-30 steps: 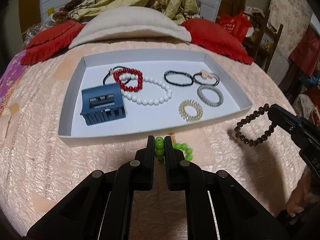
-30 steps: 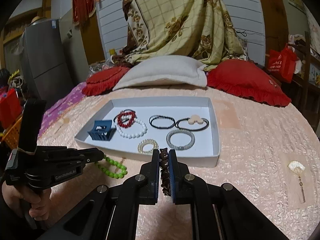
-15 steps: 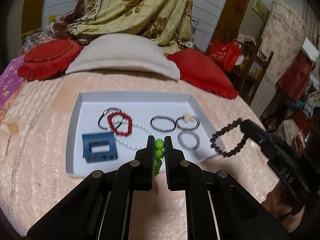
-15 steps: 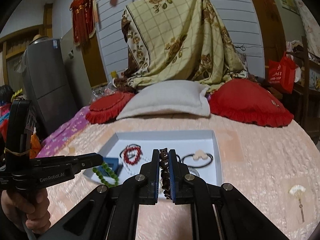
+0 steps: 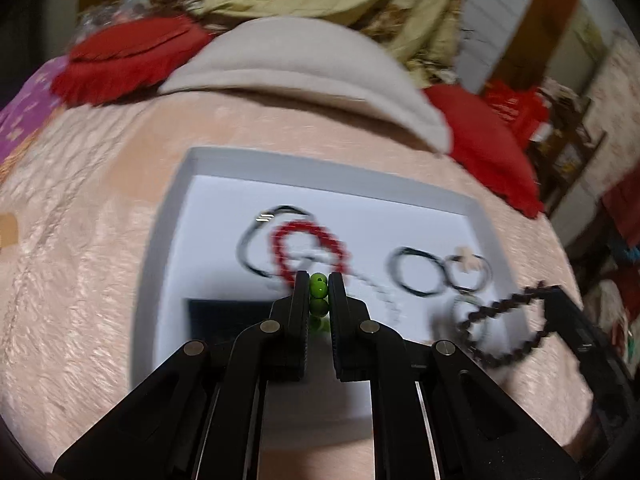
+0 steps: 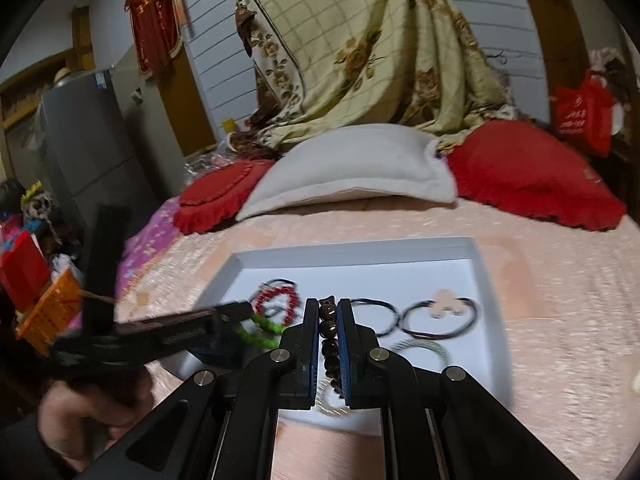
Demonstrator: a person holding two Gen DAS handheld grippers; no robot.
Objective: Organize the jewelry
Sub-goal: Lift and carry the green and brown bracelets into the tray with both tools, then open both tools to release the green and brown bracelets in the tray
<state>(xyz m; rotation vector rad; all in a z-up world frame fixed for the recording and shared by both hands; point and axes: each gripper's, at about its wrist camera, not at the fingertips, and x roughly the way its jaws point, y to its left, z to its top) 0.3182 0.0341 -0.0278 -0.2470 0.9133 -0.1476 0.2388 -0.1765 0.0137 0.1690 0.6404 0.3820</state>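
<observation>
My left gripper (image 5: 319,280) is shut on a green bead bracelet (image 5: 318,285) and holds it above the white tray (image 5: 168,216), near the blue box (image 5: 228,316). My right gripper (image 6: 328,308) is shut on a dark brown bead bracelet (image 6: 329,328), also above the tray (image 6: 360,247); this bracelet (image 5: 504,332) hangs at the right of the left wrist view. The tray holds a red bead bracelet (image 5: 308,248), a white pearl string (image 5: 372,292), black hair ties (image 5: 418,276) and coil ties. The green bracelet (image 6: 256,326) hangs from the left gripper in the right wrist view.
The tray lies on a peach quilted bedspread (image 5: 80,240). A cream pillow (image 6: 352,168) and red cushions (image 6: 532,176) lie behind it. An orange basket (image 6: 48,312) and a grey fridge (image 6: 88,140) stand off the bed at the left.
Both grippers have lifted their bracelets off the bedspread and moved forward over the tray. The view is blurred by motion.
</observation>
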